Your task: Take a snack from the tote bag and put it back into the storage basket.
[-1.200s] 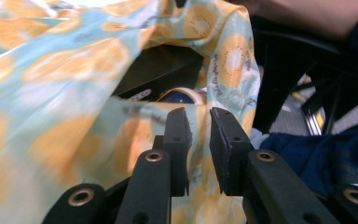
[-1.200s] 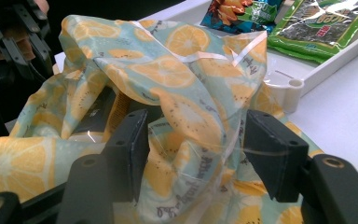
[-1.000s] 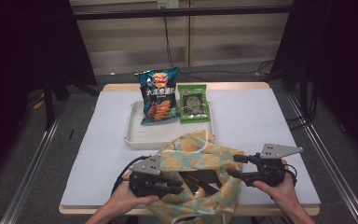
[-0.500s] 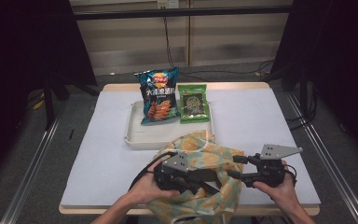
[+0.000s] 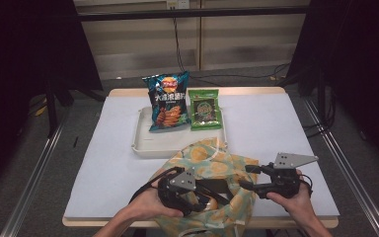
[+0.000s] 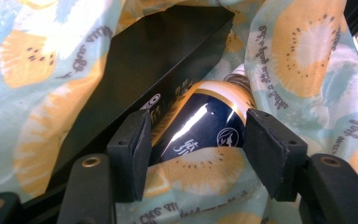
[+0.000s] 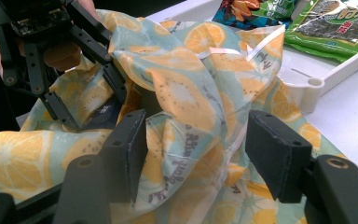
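Note:
A citrus-print bag (image 5: 212, 165) lies at the table's near edge. My left gripper (image 5: 202, 197) reaches into its mouth from the left. Its jaws have just been opening and now stand apart (image 6: 196, 135). A dark blue and gold can (image 6: 205, 123) lies inside the bag between them, beside a black box (image 6: 154, 70), and the pads do not press on it. My right gripper (image 5: 246, 177) is at the bag's right side. It is open (image 7: 196, 140), with bag fabric (image 7: 186, 98) bulging between its jaws. The left gripper (image 7: 93, 112) shows beyond it.
A white tray (image 5: 143, 143) stands behind the bag and holds a blue chips bag (image 5: 168, 101) and a green seaweed packet (image 5: 205, 108). White sheet covers the table to both sides of the tray (image 7: 307, 88).
My left gripper has moved right, deeper into the bag's mouth, and its jaws have opened. The right gripper has stayed where it was.

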The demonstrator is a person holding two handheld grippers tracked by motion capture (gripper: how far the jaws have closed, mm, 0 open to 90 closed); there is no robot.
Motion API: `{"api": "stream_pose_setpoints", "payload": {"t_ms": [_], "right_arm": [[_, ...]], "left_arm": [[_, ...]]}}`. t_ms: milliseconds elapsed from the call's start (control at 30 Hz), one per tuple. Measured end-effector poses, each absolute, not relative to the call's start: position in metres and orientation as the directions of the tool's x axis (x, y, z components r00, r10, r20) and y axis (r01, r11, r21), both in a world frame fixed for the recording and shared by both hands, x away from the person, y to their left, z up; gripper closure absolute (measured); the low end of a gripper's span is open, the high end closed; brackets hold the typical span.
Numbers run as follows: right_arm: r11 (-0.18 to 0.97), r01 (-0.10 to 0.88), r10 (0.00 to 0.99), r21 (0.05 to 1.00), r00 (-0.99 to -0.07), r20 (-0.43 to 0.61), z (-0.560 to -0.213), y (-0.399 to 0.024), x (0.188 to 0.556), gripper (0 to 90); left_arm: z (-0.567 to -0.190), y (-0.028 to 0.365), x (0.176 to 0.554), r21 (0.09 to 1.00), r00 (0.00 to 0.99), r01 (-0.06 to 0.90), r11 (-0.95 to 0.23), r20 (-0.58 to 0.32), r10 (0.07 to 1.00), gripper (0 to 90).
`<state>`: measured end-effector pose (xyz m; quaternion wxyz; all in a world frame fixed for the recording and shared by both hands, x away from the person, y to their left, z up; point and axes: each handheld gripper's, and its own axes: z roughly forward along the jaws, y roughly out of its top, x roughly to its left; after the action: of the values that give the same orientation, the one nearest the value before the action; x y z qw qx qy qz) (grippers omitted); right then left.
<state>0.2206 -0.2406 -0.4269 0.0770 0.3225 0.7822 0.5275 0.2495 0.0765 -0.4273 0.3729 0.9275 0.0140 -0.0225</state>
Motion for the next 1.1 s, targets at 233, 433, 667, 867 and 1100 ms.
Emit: {"api": "stream_pose_setpoints", "payload": {"t_ms": [233,433,667,867,1100], "right_arm": [[0.239,0.419,0.583,0.876,-0.783,0.216,-0.428,-0.241,0.221,38.4],[0.239,0.426,0.585,0.873,-0.780,0.221,-0.428,-0.241,0.221,38.2],[0.238,0.426,0.585,0.873,-0.780,0.221,-0.428,-0.241,0.221,38.0],[0.241,0.426,0.585,0.872,-0.781,0.220,-0.429,-0.241,0.221,37.3],[0.248,0.428,0.582,0.869,-0.783,0.219,-0.430,-0.238,0.221,36.8]], "left_arm": [[-0.435,0.066,0.248,0.636,0.999,0.000,-0.772,-0.033,-0.027,26.3],[-0.444,0.059,0.244,0.601,0.999,-0.020,-0.799,-0.018,-0.038,23.6],[-0.445,0.055,0.240,0.565,0.999,-0.049,-0.823,0.031,-0.038,23.6],[-0.447,0.053,0.240,0.568,0.999,-0.046,-0.822,0.039,-0.029,23.3],[-0.448,0.049,0.238,0.553,0.996,-0.057,-0.831,0.085,-0.012,25.0]]}}
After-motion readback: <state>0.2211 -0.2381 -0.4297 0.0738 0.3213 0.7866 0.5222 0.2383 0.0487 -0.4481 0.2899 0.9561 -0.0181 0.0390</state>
